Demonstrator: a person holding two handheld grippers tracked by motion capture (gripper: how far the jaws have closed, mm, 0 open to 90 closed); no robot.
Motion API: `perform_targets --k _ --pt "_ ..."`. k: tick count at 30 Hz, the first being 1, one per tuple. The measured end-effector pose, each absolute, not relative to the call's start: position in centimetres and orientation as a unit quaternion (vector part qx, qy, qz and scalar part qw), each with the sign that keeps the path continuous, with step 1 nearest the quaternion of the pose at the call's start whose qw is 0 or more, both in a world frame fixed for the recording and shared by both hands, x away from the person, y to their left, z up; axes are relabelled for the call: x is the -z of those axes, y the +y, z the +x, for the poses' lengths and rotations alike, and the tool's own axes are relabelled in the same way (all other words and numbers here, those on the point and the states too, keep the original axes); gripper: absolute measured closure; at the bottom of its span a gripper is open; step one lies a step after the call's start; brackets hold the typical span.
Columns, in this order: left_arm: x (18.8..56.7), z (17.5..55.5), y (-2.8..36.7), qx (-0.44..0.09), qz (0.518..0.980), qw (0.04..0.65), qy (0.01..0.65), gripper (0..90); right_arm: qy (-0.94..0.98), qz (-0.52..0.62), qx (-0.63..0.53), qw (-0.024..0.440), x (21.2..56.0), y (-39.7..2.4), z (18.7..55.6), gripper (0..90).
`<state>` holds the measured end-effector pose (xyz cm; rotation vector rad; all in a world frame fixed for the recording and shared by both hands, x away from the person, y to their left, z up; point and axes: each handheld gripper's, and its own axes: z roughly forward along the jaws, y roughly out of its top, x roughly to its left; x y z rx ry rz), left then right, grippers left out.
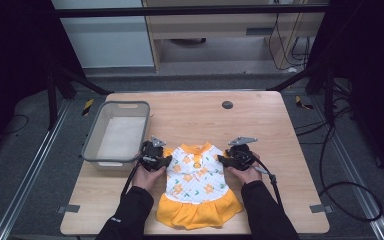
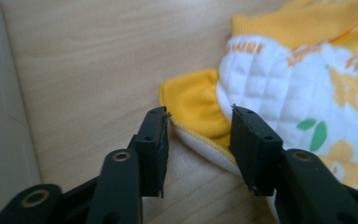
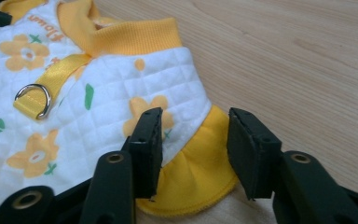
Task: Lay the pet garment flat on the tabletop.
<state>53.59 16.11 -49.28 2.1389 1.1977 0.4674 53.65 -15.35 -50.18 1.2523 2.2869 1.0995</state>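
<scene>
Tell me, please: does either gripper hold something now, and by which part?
Nothing is held. Both the left gripper and right gripper stand open around the yellow sleeves of the white quilted flower-print dress.

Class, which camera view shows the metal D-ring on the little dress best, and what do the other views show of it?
The right gripper view: the D-ring is large and sharp there, hanging from a yellow strap on the dress. In the high view it is just a tiny speck near the collar. The left gripper view gives the sleeve and quilted front, with no ring visible.

Dress (image 1: 197,182) btwn grippers, bin (image 1: 91,145) left
</scene>
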Motion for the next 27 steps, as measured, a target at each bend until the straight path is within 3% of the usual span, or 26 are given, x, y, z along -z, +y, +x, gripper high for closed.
perform_targets --k 2,5,9,16,21,23,25,27 --pt "49.4 53.4 16.1 -0.180 0.811 0.323 0.454 62.5 0.802 0.432 -0.382 0.159 50.2 -15.2 53.5 64.5" --pt "49.3 53.2 15.6 -0.175 0.816 0.321 0.448 74.9 0.804 0.430 -0.383 0.152 50.2 -14.9 53.2 76.9" --pt "49.2 53.1 15.3 -0.170 0.814 0.319 0.454 84.9 0.805 0.428 -0.380 0.157 50.0 -14.5 53.0 82.0" --pt "45.9 52.2 16.4 -0.194 0.781 0.390 0.447 86.2 0.781 0.405 -0.442 0.177 46.9 -14.7 52.3 83.1" --pt "42.2 53.1 16.1 -0.237 0.763 0.417 0.433 85.9 0.752 0.378 -0.490 0.228 43.3 -14.0 52.5 82.9" --pt "41.4 53.9 15.9 -0.251 0.756 0.418 0.436 82.3 0.747 0.376 -0.484 0.259 42.3 -13.6 53.0 82.1" --pt "41.0 54.7 15.7 -0.264 0.746 0.415 0.449 62.8 0.746 0.383 -0.462 0.289 41.9 -13.2 53.8 70.7" --pt "40.8 54.9 15.7 -0.272 0.740 0.414 0.455 50.5 0.752 0.392 -0.433 0.305 42.0 -13.0 54.4 61.6"
